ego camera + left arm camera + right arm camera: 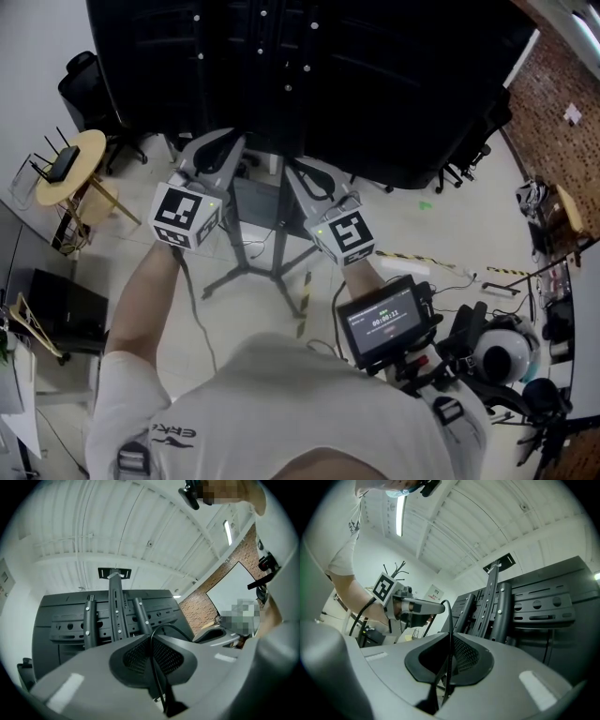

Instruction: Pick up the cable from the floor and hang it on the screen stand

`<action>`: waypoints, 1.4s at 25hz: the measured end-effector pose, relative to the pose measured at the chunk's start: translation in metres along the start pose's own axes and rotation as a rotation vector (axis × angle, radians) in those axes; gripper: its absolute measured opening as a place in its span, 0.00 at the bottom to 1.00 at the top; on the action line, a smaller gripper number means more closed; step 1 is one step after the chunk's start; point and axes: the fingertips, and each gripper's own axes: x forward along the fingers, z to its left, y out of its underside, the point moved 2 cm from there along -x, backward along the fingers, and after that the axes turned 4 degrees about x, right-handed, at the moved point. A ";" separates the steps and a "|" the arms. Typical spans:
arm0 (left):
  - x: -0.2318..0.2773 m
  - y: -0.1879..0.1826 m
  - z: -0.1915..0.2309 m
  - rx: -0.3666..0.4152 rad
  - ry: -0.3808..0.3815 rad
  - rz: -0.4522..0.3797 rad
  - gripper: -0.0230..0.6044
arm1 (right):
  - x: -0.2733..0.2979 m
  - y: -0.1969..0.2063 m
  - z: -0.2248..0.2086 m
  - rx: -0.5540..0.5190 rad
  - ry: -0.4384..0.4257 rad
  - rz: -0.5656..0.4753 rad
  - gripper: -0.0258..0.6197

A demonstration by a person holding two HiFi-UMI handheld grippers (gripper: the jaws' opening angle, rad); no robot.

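Where the two tongs are held up side by side, close together, each is pressed shut on the cable.

Left tongs (228,141): seen along their own length (151,638), the meshed pads meet on the thin black cable (158,672). It runs up the seam between them, leaves at the tips and bends over in an arc toward the right tongs just beside.

Right tongs (298,174): seen along their own length (451,637), the pads likewise nip the cable (449,656). It rises from the tips and curves across toward the left tongs. A short loop of cable spans the gap between the two sets of tips, well above the floor (431,225).

Directly beyond both sets of tips is the black back of the screen (375,84). It bears upright mounting rails (89,620) studded with pale screw heads. Whether the cable touches them cannot be told.

The post (115,606) rises beyond the left tongs, slightly left of their tips, and carries a small cross-plate at its top. Below the tongs, the stand (278,246) spreads its legs over the floor.
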 end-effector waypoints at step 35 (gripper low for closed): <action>-0.021 -0.025 0.069 -0.046 -0.109 -0.008 0.07 | -0.001 0.039 -0.043 -0.024 0.119 0.145 0.08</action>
